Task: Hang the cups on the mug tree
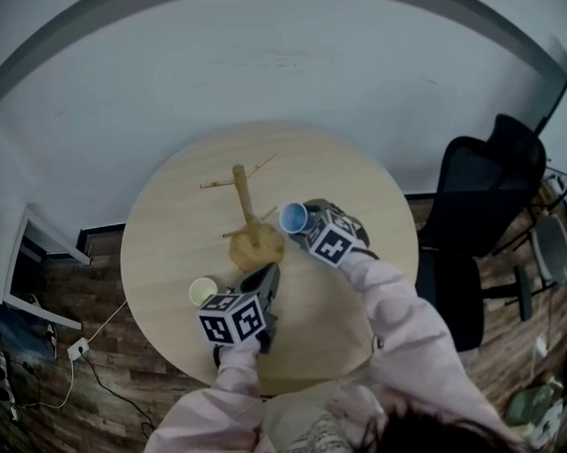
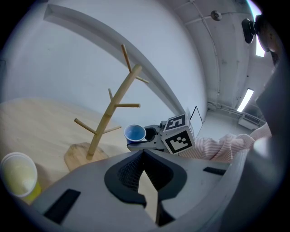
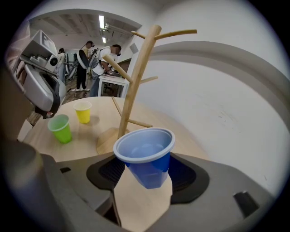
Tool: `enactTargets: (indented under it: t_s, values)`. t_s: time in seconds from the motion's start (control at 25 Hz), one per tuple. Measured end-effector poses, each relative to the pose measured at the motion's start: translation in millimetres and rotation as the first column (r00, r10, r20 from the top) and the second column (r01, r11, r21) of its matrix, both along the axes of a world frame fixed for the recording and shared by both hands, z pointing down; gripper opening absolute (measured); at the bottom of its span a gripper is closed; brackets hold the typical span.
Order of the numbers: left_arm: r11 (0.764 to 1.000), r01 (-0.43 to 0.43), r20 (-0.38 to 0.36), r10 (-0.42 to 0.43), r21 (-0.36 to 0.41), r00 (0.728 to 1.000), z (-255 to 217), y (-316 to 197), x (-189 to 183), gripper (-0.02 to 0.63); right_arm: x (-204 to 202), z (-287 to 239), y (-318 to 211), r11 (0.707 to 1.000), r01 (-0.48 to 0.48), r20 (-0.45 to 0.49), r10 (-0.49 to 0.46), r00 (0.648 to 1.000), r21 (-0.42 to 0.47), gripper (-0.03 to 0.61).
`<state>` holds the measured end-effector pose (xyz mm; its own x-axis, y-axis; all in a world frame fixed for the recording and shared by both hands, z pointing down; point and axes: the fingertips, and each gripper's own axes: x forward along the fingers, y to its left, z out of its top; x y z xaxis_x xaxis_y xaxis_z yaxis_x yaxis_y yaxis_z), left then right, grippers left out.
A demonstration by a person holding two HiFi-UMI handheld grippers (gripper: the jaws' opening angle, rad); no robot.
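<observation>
The right gripper [image 3: 146, 170] has its fingers [image 3: 106, 170] closed on the blue cup [image 3: 144, 145]. The dark pads press on its lower walls from both sides. The cup is clear of the round wooden surface [image 1: 357, 189], with its mouth up and tipped slightly. It is just beside the mug tree [image 3: 136, 77], low by the trunk and near the base, below the upper pegs.

The left gripper [image 2: 144, 156] has its fingers [image 2: 124, 174] brought together at the tips with nothing between them, and it points toward the tree. A yellow cup [image 3: 83, 112] and a green cup [image 3: 60, 128] stand upright on the surface beyond the tree's base, close to each other.
</observation>
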<state>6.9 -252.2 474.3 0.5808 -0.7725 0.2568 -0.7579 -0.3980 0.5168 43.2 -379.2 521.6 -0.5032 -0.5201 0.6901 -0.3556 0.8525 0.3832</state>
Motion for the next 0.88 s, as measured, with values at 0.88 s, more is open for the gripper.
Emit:
enactTargets:
  t_s: [0.88]
  values:
    - [1.000, 0.007, -0.018, -0.008, -0.020, 1.000, 5, -8, 0, 0.003, -5, 8, -26, 0.996, 0.079, -0.198, -0.071, 0.978, 0.035, 0.288]
